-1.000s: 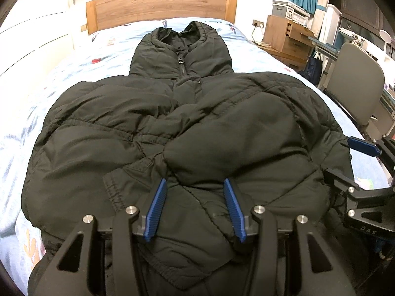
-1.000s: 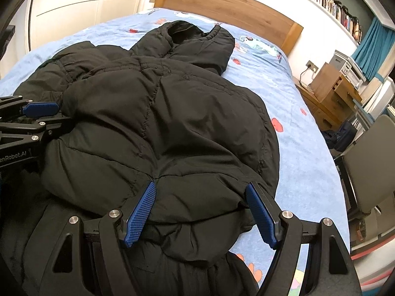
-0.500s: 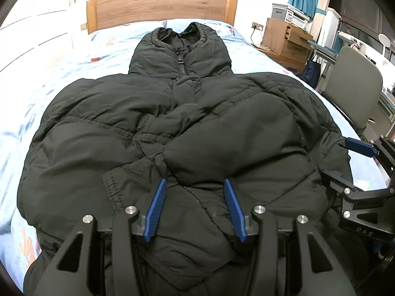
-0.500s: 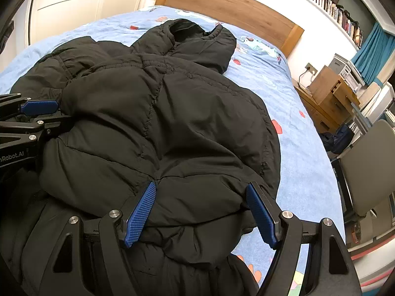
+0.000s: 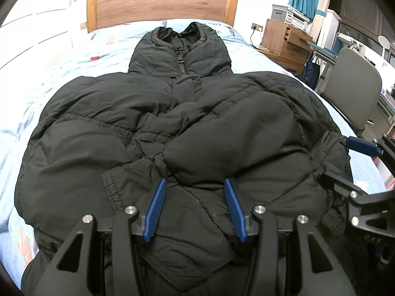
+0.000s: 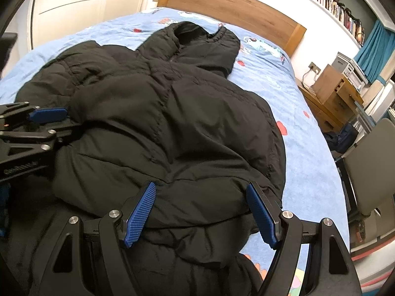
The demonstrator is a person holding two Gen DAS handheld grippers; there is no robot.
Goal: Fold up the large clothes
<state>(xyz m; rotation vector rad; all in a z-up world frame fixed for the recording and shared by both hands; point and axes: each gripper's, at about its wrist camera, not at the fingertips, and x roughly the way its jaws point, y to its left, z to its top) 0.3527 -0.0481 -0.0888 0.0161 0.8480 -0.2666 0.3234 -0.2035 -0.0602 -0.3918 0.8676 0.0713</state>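
My black puffy quilted jacket (image 5: 172, 128) lies flat on the bed with the pale blue patterned sheet (image 6: 291, 103), its collar and zip pointing toward the bed's wooden headboard (image 5: 160, 7) and both sleeves folded in across its chest. My left claw (image 5: 195, 207) sits at the jacket's hem end, far from the headboard; its blue ribbed pads (image 5: 155, 209) stand partly apart with a bunched fold of the black fabric between them, and I cannot tell whether they press on it. My right claw (image 6: 202, 212) is at the same end, toward the jacket's right edge. Its jaws stand wide around a thick roll of the padded hem, pads at either side of the bulge, but I cannot tell whether they grip it. A grey chair (image 5: 350, 93) stands beside the bed, farther from the headboard than the wooden bedside cabinet (image 5: 284, 42).
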